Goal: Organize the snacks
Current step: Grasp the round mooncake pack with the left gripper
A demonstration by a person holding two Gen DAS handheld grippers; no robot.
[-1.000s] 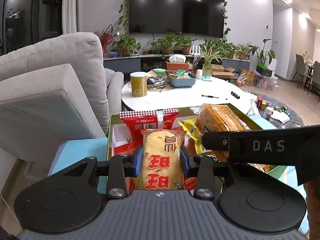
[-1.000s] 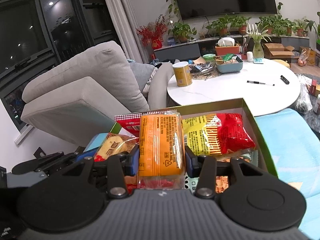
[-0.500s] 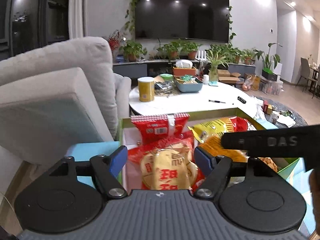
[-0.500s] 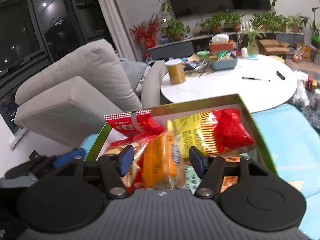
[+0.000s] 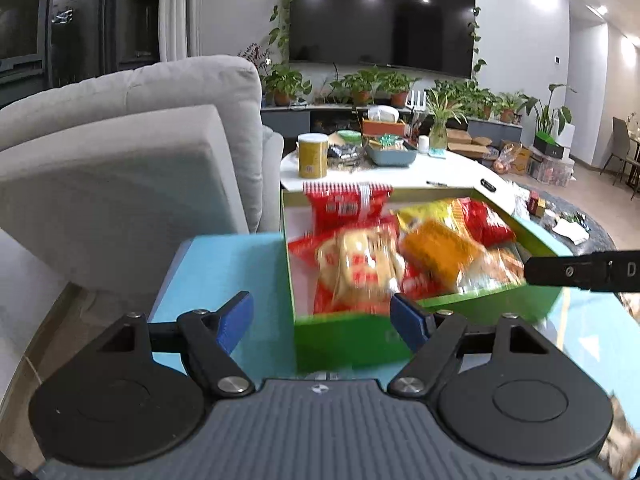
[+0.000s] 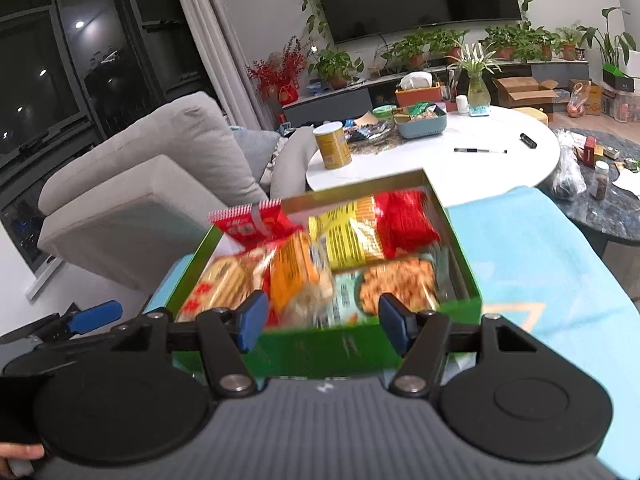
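A green box (image 5: 352, 340) (image 6: 332, 346) full of snack packs stands on a light blue surface (image 5: 224, 272). Inside lie a rice-cracker pack with red characters (image 5: 360, 268) (image 6: 216, 284), an orange pack (image 5: 436, 252) (image 6: 296, 272), a yellow and red bag (image 6: 360, 228) and a red pack (image 5: 346, 204) leaning on the far wall. My left gripper (image 5: 322, 316) is open and empty, held back above the box's near wall. My right gripper (image 6: 322, 320) is open and empty, also above the near wall.
A grey sofa (image 5: 132, 176) stands to the left. A white round table (image 6: 460, 160) with a yellow can (image 6: 332, 146), a blue tray and a pen lies behind the box. The blue surface (image 6: 540, 264) extends to the right.
Both grippers have opened and let go: the left dropped the rice-cracker pack, the right the orange pack, into the box. Both have since pulled back and up from the box.
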